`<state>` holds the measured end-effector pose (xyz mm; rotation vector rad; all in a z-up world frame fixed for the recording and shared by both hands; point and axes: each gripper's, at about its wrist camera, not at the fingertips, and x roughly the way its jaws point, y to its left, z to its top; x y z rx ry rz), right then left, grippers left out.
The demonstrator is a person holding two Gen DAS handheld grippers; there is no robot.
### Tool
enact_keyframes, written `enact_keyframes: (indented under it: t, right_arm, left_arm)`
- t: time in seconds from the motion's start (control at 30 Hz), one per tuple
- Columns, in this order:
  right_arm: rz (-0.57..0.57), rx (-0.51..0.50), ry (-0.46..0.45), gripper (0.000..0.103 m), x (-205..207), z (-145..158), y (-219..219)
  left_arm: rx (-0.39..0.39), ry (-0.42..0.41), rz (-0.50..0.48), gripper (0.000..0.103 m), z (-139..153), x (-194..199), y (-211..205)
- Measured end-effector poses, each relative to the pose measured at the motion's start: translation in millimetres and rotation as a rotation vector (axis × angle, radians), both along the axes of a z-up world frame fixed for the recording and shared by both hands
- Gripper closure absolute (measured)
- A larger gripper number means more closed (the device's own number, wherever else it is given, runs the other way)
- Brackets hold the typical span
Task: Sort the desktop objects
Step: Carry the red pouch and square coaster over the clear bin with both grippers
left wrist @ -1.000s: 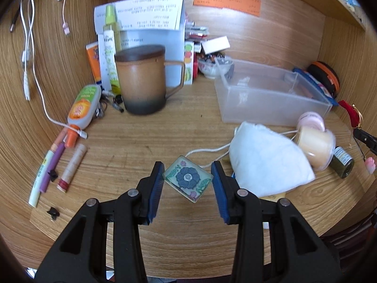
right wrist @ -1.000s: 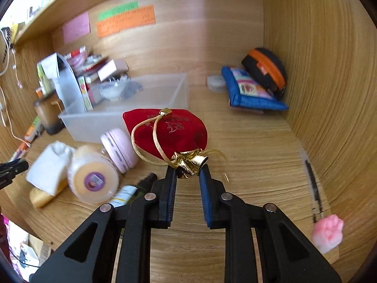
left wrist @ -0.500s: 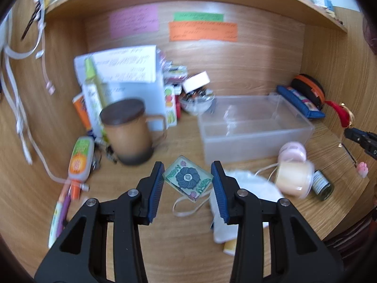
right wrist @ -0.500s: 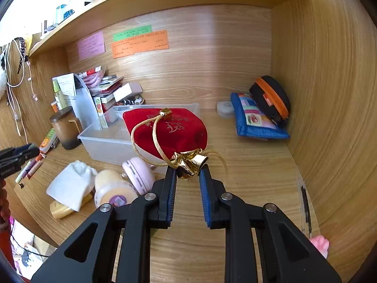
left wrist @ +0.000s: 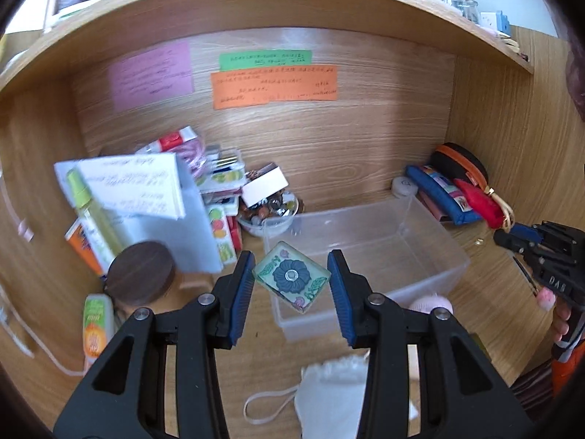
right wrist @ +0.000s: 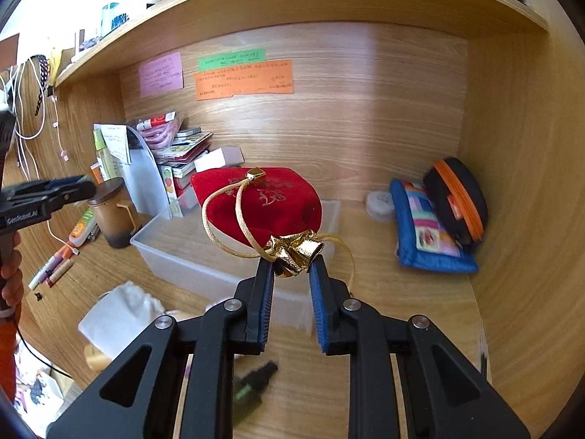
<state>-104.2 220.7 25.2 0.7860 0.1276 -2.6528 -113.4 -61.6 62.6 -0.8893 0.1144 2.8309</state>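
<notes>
Blue-padded left gripper [left wrist: 291, 281] clamps a square floral tile [left wrist: 291, 276] above the clear plastic bin [left wrist: 435, 252], while the right gripper [right wrist: 291, 269] pinches a red velvet pouch [right wrist: 263, 201] by its gold-trimmed neck over the same bin.

One clear bin [left wrist: 431, 256], one red pouch [right wrist: 263, 197], three wall notes [right wrist: 243, 78], one lidded mug [right wrist: 111, 216].
</notes>
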Motion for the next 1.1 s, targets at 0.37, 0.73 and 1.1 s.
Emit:
enact_keyframes:
  t: [0.37, 0.73, 1.1]
  right_arm:
    - [0.048, 0.086, -0.034, 0.085, -59, -4, -42]
    - [0.117, 0.191, -0.177, 0.085, -119, -41, -70]
    - [0.207, 0.344, -0.251, 0.085, -140, -64, -93]
  left_arm:
    - [-0.064, -0.101, -0.040, 0.063, -18, -73, 31]
    - [-0.150, -0.285, -0.109, 0.063, -74, -130, 53]
    - [-0.283, -0.383, -0.178, 0.063, -108, -149, 75]
